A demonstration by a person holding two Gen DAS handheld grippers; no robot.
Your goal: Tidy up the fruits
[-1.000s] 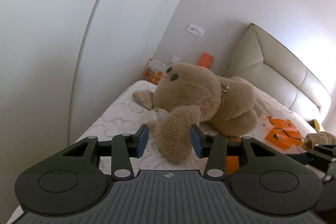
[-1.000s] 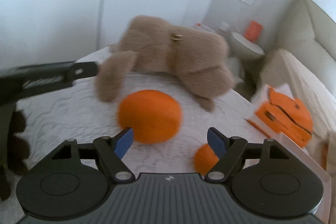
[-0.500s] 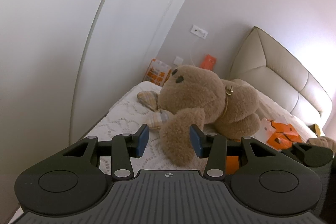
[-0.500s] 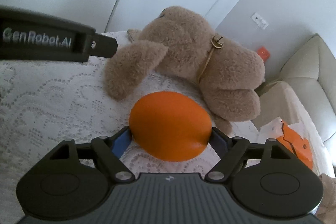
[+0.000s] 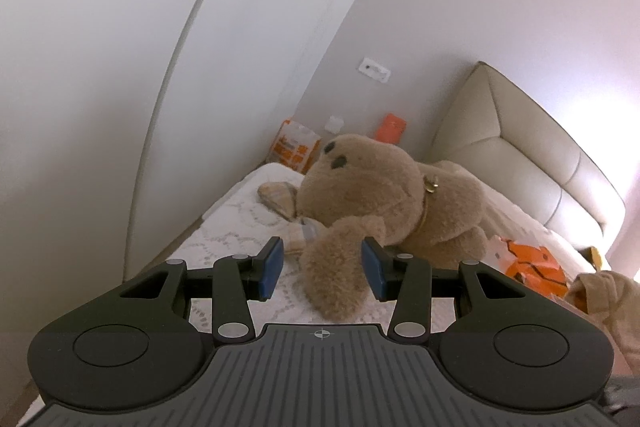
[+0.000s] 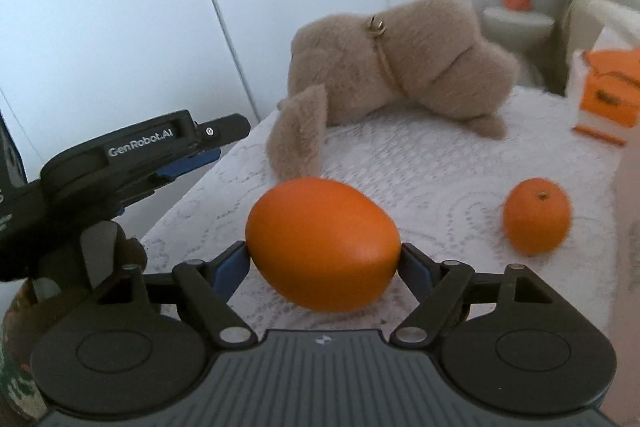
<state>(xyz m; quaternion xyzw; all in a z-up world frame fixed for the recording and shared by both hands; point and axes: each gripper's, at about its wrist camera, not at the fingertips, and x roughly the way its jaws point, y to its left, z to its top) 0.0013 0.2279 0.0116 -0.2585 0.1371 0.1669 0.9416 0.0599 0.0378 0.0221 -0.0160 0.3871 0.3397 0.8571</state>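
Note:
A large orange fruit [image 6: 324, 243] sits between the blue pads of my right gripper [image 6: 322, 259], which is shut on it just above the white lace bedcover [image 6: 420, 167]. A smaller orange [image 6: 536, 215] with a stem dimple lies on the cover to the right. My left gripper [image 5: 322, 269] stands open and holds nothing; the teddy bear's arm [image 5: 340, 275] shows beyond its gap. In the right wrist view the left gripper [image 6: 192, 147] hovers at the bed's left side.
A big brown teddy bear [image 6: 400, 67] lies across the bed behind the fruits. An orange-and-white paper bag [image 6: 608, 95] stands at the right. A padded headboard [image 5: 520, 155] and a nightstand [image 6: 520, 23] are behind. A wardrobe wall runs along the left.
The large orange lay ahead of my right gripper's open jaws; now the pads grip it. The right wrist view has rolled, and the small orange shows at the right. The left gripper kept still.

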